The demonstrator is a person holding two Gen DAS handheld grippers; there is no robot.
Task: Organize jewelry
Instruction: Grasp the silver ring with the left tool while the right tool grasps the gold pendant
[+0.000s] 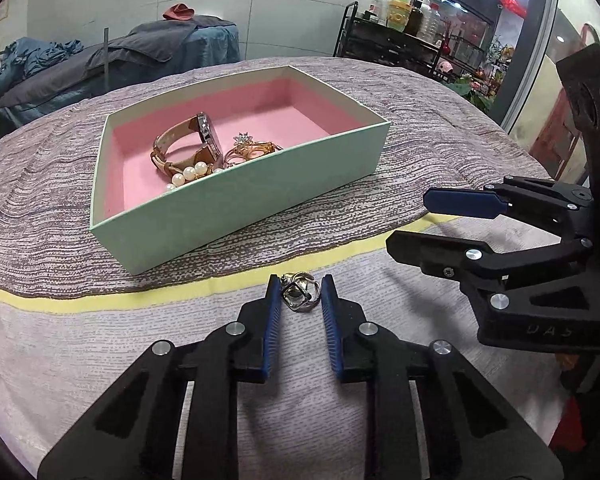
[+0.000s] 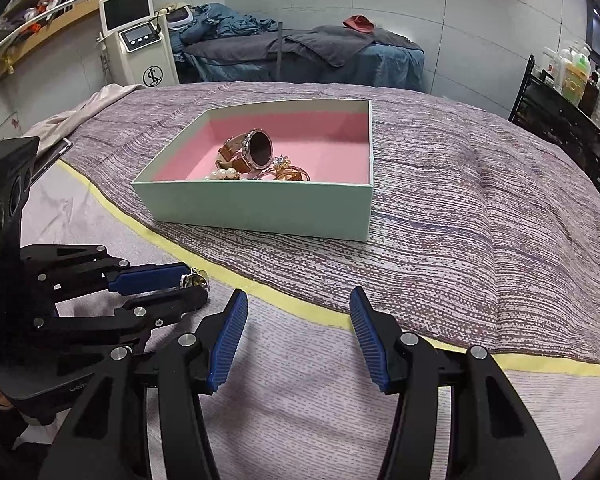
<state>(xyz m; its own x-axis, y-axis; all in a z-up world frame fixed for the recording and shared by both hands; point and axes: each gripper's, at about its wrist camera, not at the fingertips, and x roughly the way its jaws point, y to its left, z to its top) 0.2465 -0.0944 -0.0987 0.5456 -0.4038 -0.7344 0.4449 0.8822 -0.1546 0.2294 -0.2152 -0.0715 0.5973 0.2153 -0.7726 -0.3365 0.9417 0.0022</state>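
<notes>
Centrally, mint-green box (image 1: 260, 196) with pink lining, lidless, on a striped purple bedspread (image 2: 480, 240). Contents, grouped toward its near wall: tan-strap watch (image 1: 202, 140), pearl strand (image 1: 188, 174), gold rings (image 1: 248, 148) with a star-shaped stone setting. Outside the box, near a yellow stripe (image 1: 100, 302) in the cloth: silver ring cluster (image 1: 300, 292), lying between the left gripper (image 1: 300, 294) pads, which flank it with small gaps showing, not clenched. Right gripper (image 2: 298, 312) released, jaws wide, empty, just beside. Background: grey cabinet machine (image 2: 140, 40) bearing a circular monogram, illegible; bottle rack (image 1: 404, 12); draped treatment bed (image 2: 300, 52).
</notes>
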